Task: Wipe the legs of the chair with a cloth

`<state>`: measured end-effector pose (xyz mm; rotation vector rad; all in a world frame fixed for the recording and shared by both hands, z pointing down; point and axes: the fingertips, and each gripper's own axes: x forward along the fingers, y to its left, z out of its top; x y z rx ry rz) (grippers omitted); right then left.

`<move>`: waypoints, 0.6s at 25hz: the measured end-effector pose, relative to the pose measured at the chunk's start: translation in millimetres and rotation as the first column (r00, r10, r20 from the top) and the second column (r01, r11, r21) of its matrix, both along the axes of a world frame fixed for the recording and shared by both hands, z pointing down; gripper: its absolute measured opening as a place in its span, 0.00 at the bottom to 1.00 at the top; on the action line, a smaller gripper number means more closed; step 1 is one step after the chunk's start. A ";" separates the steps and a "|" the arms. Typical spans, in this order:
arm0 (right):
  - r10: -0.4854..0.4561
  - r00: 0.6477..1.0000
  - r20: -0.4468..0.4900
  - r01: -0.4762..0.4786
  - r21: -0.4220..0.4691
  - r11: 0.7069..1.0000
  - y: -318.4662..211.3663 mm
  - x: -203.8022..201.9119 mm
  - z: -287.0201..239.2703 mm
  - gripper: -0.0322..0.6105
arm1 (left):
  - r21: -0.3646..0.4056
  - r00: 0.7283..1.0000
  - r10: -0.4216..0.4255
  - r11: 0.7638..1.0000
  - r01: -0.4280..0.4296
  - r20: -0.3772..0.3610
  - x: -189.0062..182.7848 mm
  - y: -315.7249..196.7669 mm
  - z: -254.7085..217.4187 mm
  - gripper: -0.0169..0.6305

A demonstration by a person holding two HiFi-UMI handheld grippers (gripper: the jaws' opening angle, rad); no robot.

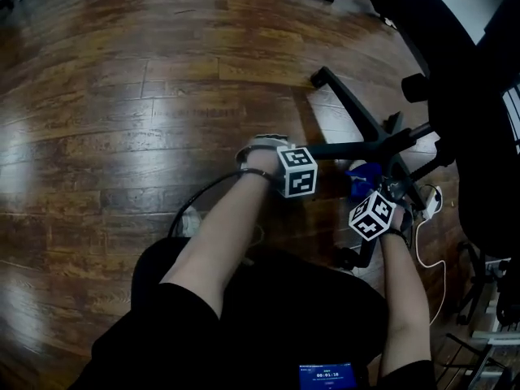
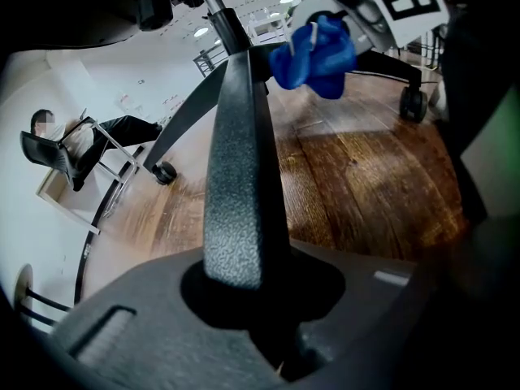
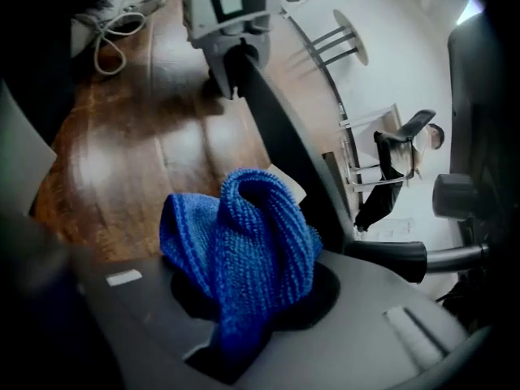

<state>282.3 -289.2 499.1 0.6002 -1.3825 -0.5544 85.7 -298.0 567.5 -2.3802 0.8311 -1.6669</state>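
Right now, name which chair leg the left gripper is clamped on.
The textured black leg running level across the head view, shut inside the left gripper; the other legs are not clamped.

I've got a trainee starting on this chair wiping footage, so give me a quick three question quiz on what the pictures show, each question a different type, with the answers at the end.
1. True or false: the left gripper is shut on a chair leg.
2. What does the right gripper hold? A) a blue cloth B) a white cable C) a sneaker
3. Fill in the blank: the floor under the chair looks like ____.

Key: 1 true; 2 A; 3 wood.
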 end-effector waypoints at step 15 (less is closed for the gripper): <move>-0.023 0.999 -0.034 0.014 -0.234 0.972 129.9 16.9 35.7 0.18 | 0.005 1.000 0.003 1.000 -0.003 0.007 0.3 -0.1 2.9 0.12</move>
